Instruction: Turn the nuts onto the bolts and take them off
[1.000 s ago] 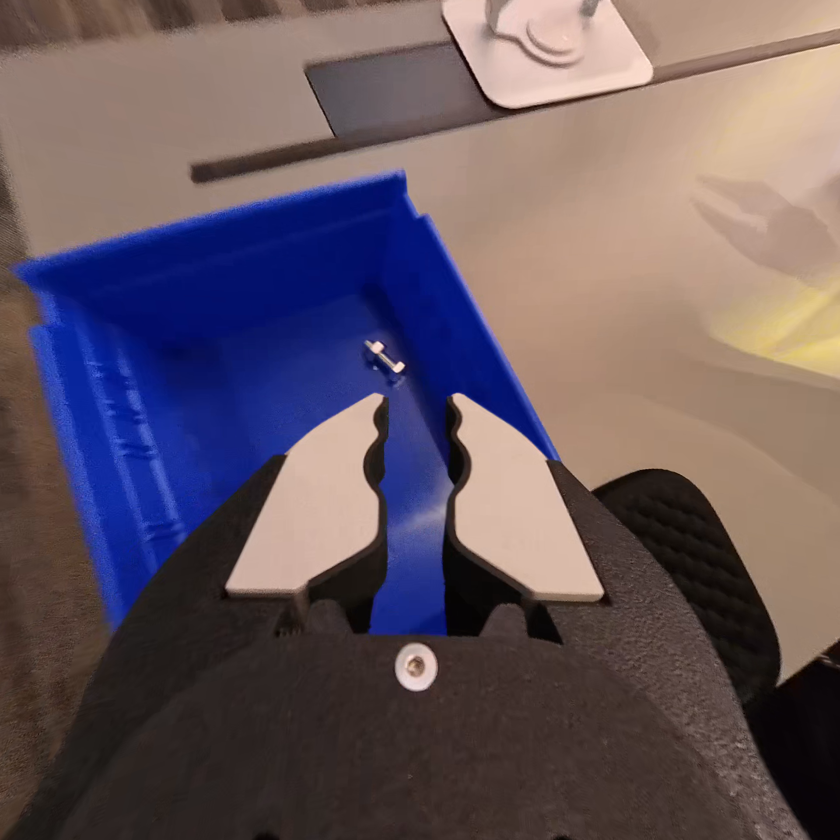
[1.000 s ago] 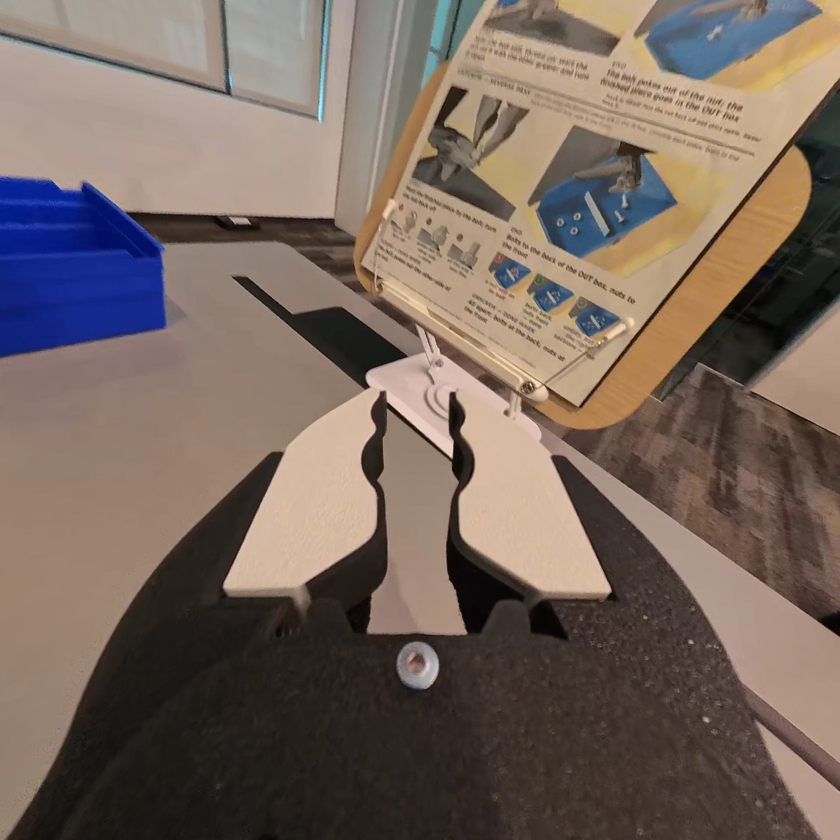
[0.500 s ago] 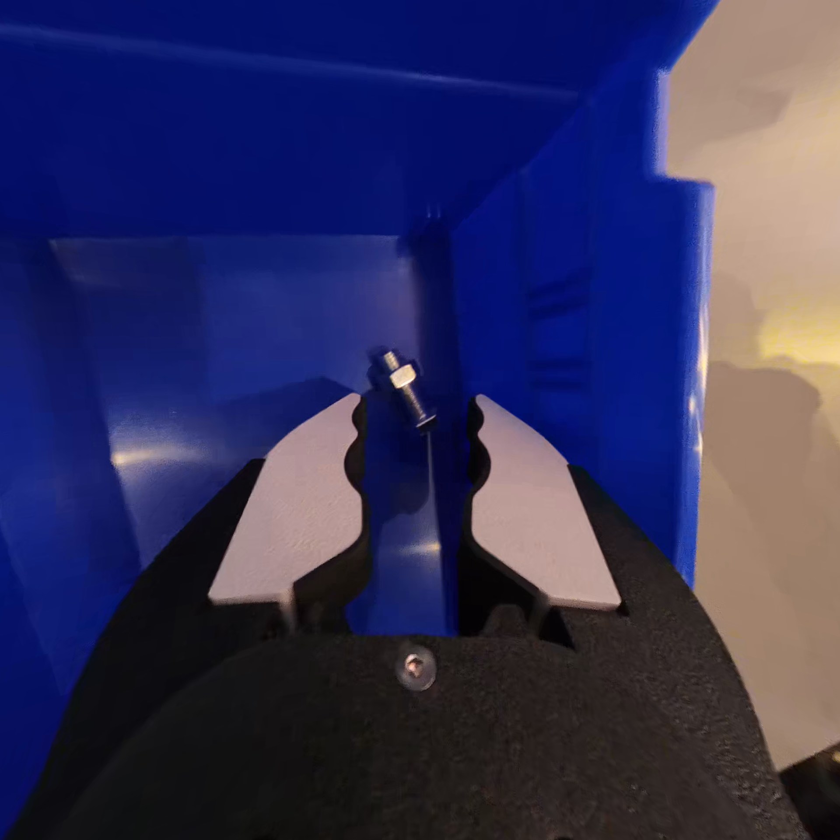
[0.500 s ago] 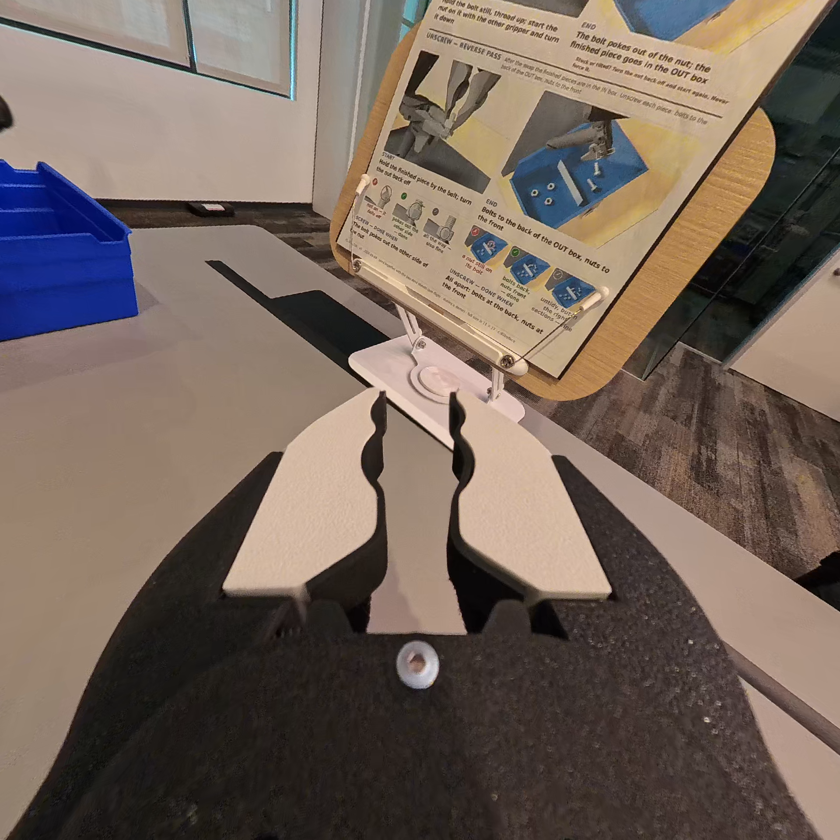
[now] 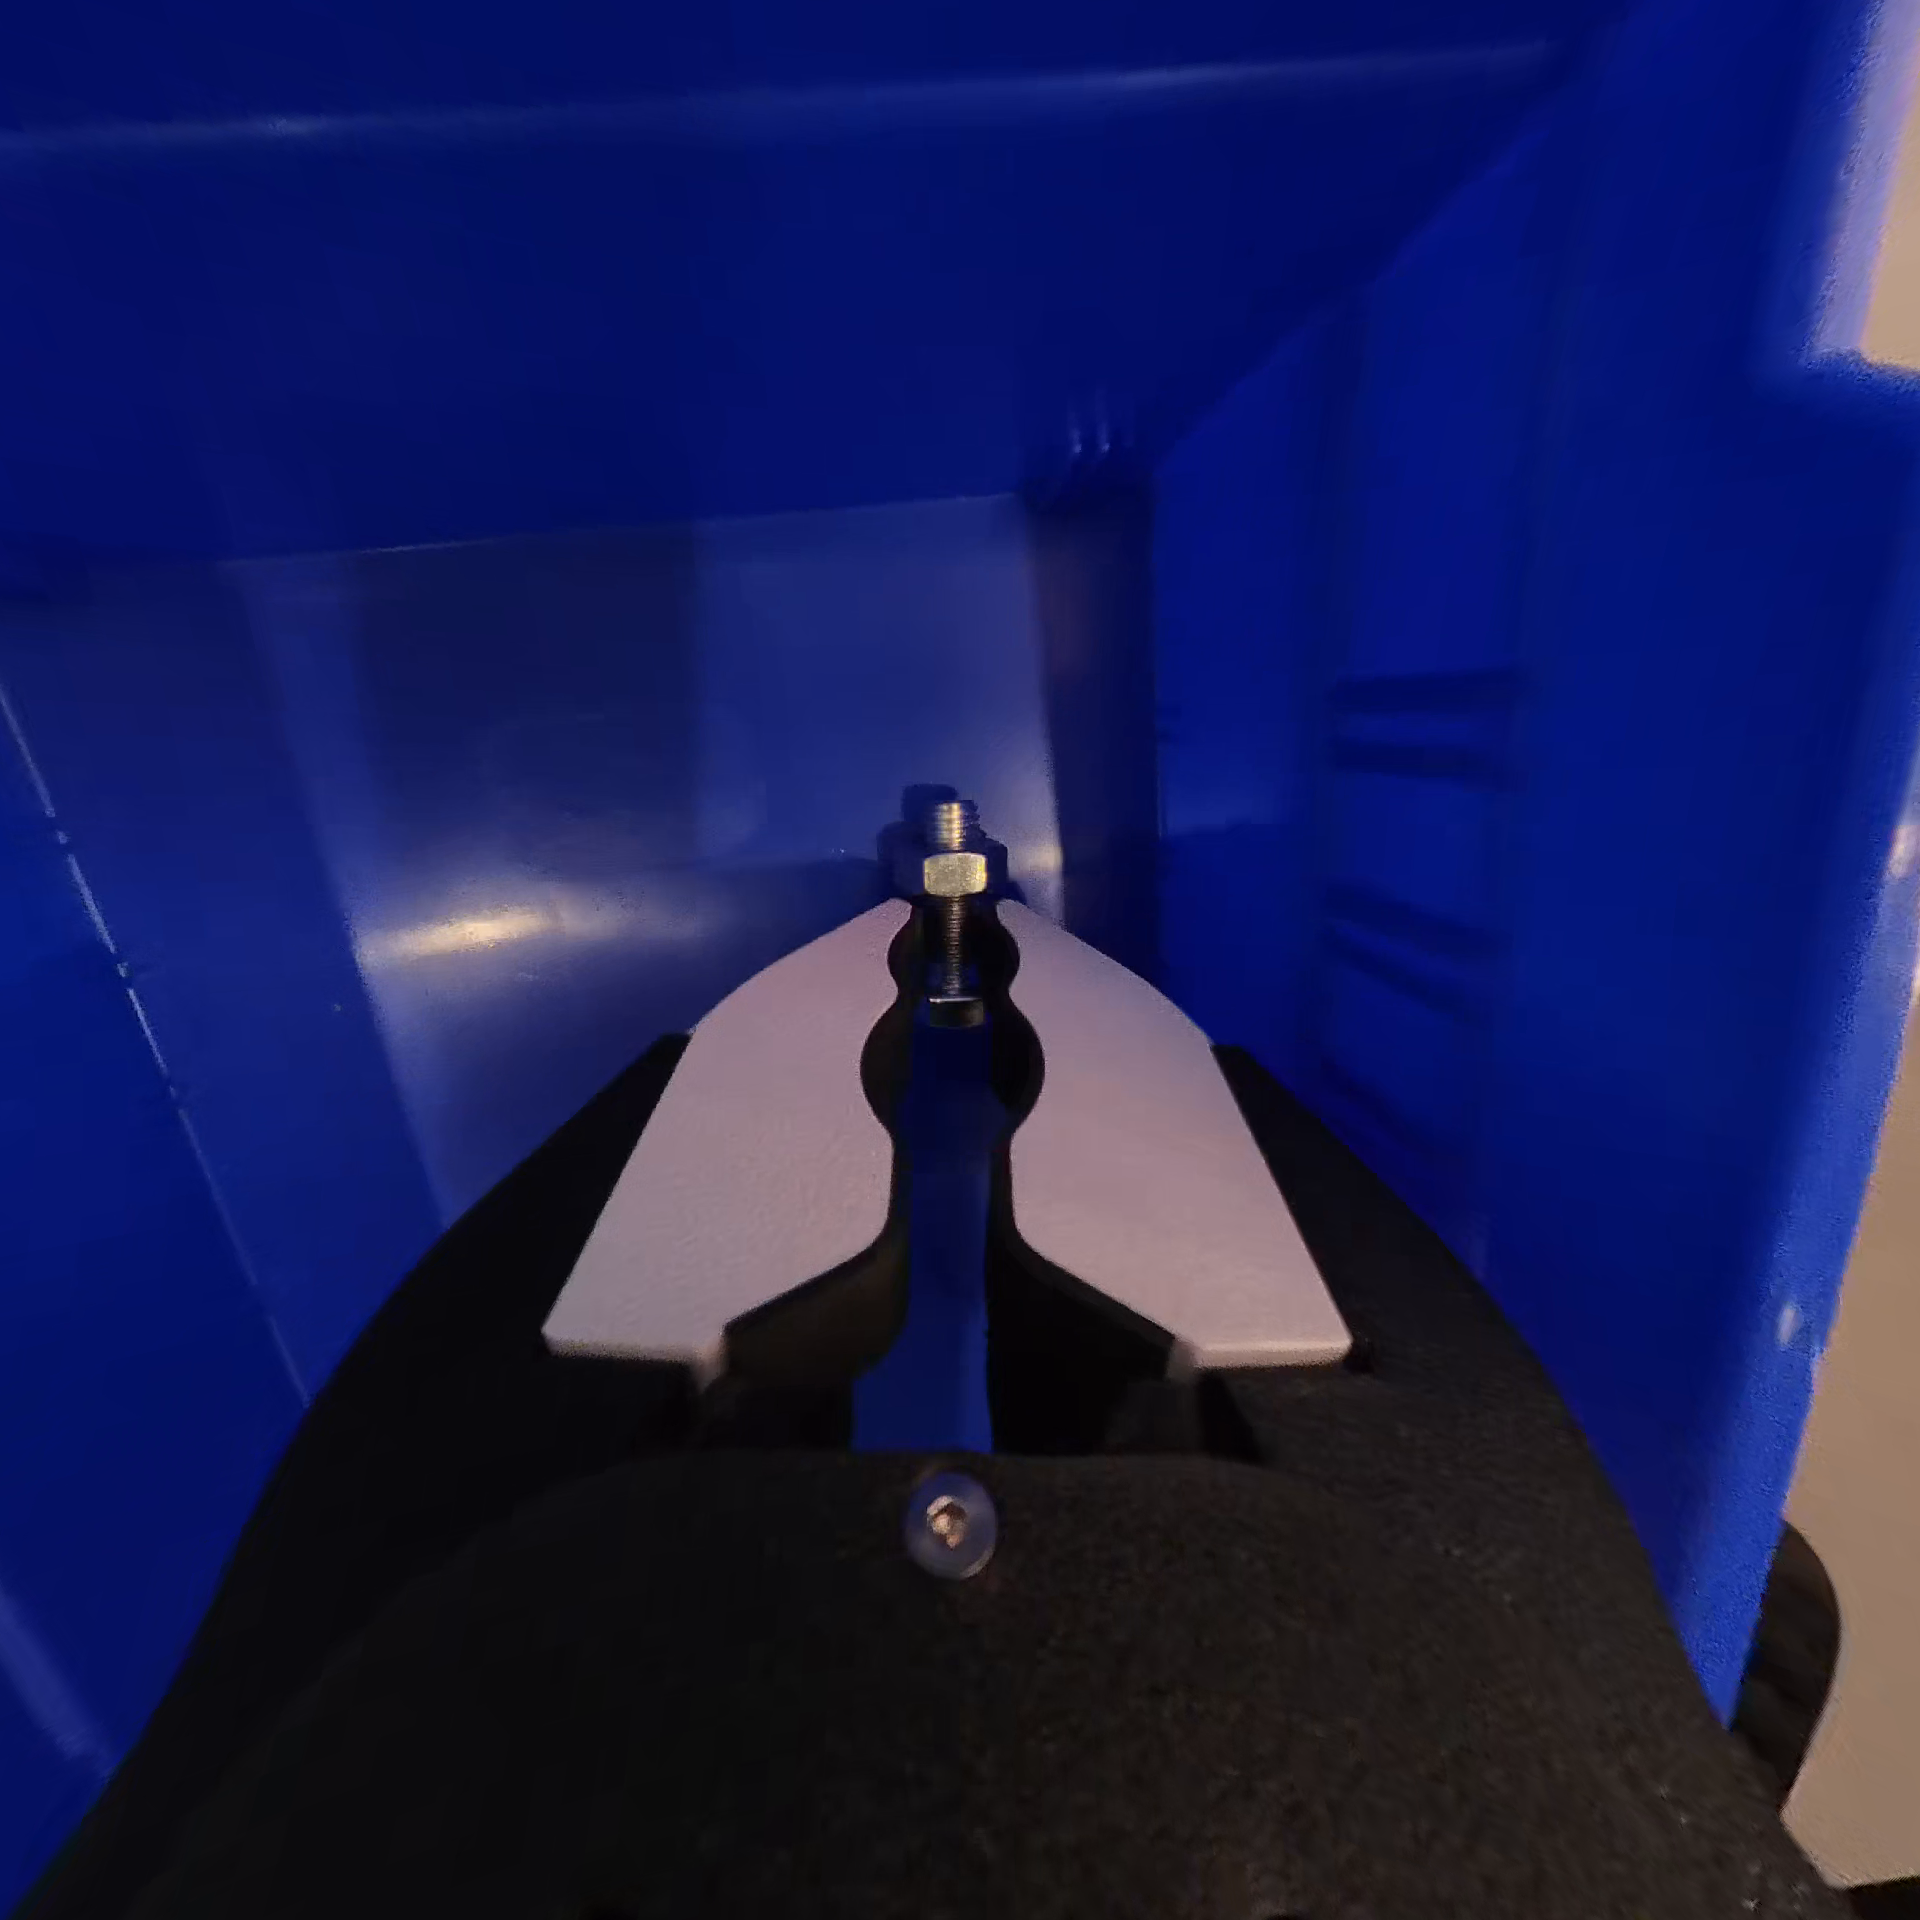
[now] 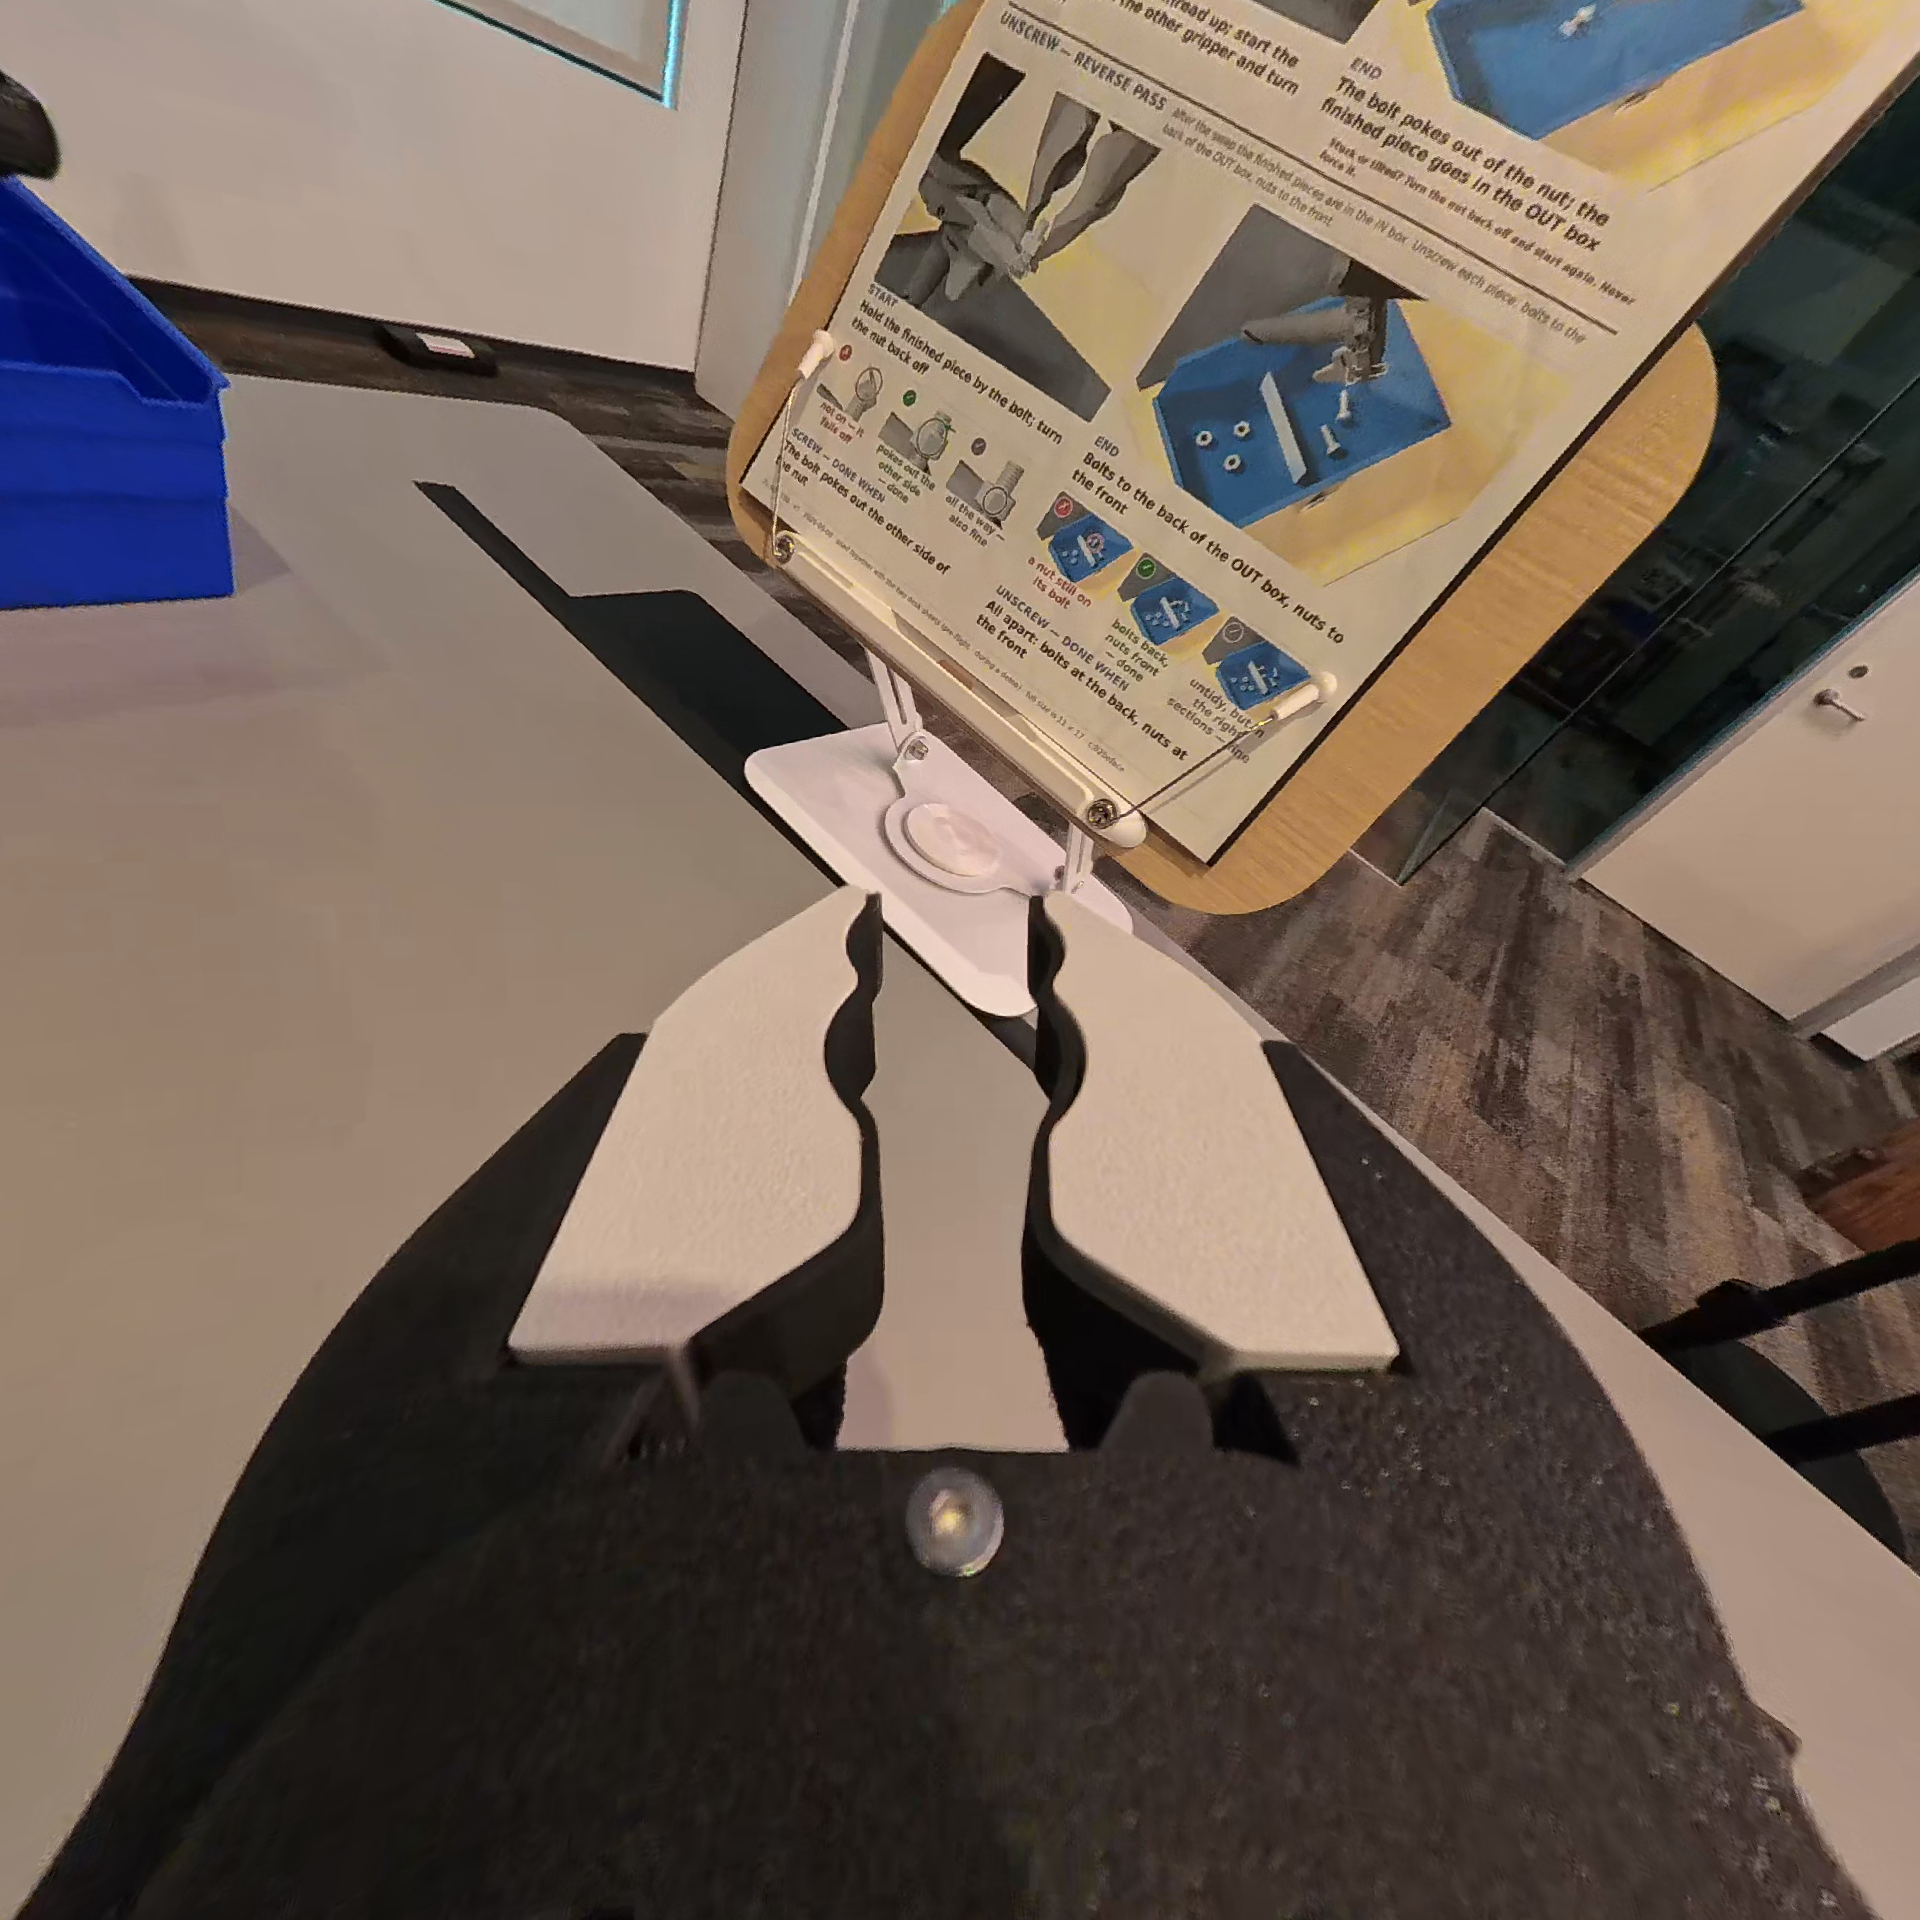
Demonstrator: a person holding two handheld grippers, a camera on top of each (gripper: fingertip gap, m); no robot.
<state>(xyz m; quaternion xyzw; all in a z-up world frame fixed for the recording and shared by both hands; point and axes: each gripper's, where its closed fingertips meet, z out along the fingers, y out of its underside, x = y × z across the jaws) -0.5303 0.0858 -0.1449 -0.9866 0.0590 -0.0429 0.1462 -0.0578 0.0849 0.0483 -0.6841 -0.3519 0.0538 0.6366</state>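
Note:
In the left wrist view I am deep inside a blue bin [image 5: 623,343]. My left gripper [image 5: 952,914] has closed on a small bolt [image 5: 951,951] that points away from me. A silver nut [image 5: 957,875] sits on the bolt just past the fingertips, with the threaded end poking out beyond it. The bolt's head lies between the fingers. In the right wrist view my right gripper [image 6: 954,914] is open and empty, held above the grey table [image 6: 312,831]. The blue bin also shows at the far left of that view [image 6: 94,457].
A white stand [image 6: 935,862] holding a wooden board with an instruction sheet [image 6: 1247,364] stands on the table just beyond the right gripper. A dark slot [image 6: 644,644] runs across the table. The bin's right wall [image 5: 1558,831] is close to the left gripper. Carpet floor lies to the right. Some 50 cm of space lies between my two pairs of fingers.
The left gripper moved down into the bin, the bolt now lines up between its fingers, and the fingers closed on it. The right gripper drifted slightly nearer the stand and stayed open.

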